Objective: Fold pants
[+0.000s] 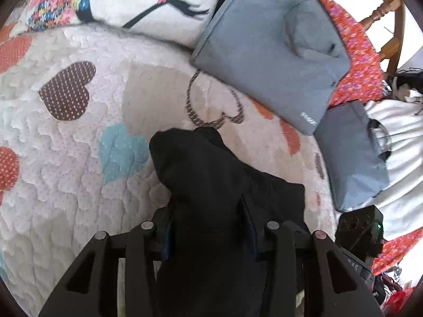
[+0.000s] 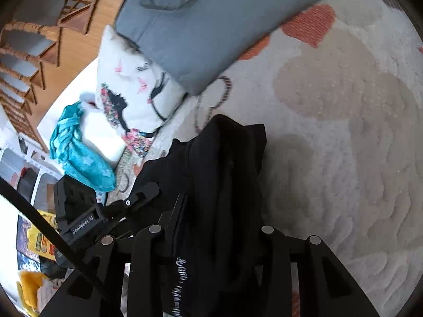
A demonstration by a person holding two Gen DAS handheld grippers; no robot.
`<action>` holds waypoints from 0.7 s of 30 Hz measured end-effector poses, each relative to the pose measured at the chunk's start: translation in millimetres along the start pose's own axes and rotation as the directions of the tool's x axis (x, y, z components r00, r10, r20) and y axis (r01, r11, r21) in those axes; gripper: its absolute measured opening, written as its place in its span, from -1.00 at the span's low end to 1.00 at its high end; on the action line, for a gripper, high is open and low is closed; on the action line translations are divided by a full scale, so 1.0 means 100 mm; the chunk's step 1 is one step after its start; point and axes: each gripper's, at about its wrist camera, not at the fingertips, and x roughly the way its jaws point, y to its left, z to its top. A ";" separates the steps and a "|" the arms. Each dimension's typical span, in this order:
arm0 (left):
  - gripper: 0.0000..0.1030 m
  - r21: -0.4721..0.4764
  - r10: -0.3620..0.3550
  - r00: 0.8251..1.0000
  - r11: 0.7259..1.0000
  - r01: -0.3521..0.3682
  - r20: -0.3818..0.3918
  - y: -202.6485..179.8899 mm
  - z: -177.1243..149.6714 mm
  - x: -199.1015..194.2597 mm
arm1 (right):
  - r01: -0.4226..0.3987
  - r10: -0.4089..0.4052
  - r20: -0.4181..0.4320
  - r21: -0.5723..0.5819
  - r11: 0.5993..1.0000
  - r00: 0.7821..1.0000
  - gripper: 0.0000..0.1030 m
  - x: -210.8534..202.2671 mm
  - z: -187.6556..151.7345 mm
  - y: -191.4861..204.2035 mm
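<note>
The black pants (image 1: 211,185) hang bunched over a white quilt with hearts (image 1: 79,158). My left gripper (image 1: 208,211) is shut on the pants cloth, which fills the gap between its fingers and drapes over them. In the right wrist view the black pants (image 2: 227,174) also fill my right gripper (image 2: 216,211), which is shut on them; white stitching (image 2: 179,277) shows on the cloth low down. The left gripper's body (image 2: 79,211) shows at the left of the right wrist view, close beside the right one.
A grey folded cushion (image 1: 272,45) lies on the quilt ahead, also in the right wrist view (image 2: 211,26). A second grey item (image 1: 351,155) lies to the right. A white patterned pillow (image 1: 148,2), a teal cloth (image 2: 76,150) and a wooden chair (image 1: 388,21) lie beyond.
</note>
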 end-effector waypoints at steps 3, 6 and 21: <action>0.09 -0.019 0.014 1.000 1.000 -0.014 -0.007 0.09 -0.03 0.10 | -0.013 0.013 0.001 0.015 1.000 1.000 -0.19 0.00 0.02 -0.10; 0.11 -0.075 -0.033 0.999 0.997 0.031 -0.027 0.19 -0.02 0.09 | 0.005 -0.005 0.005 -0.016 1.000 1.000 -0.15 0.00 0.02 -0.05; 0.11 0.076 0.245 0.966 0.965 -0.251 0.077 -0.03 -0.74 -1.07 | 0.209 -0.203 0.151 -0.025 0.978 0.968 0.11 -0.83 -0.52 0.20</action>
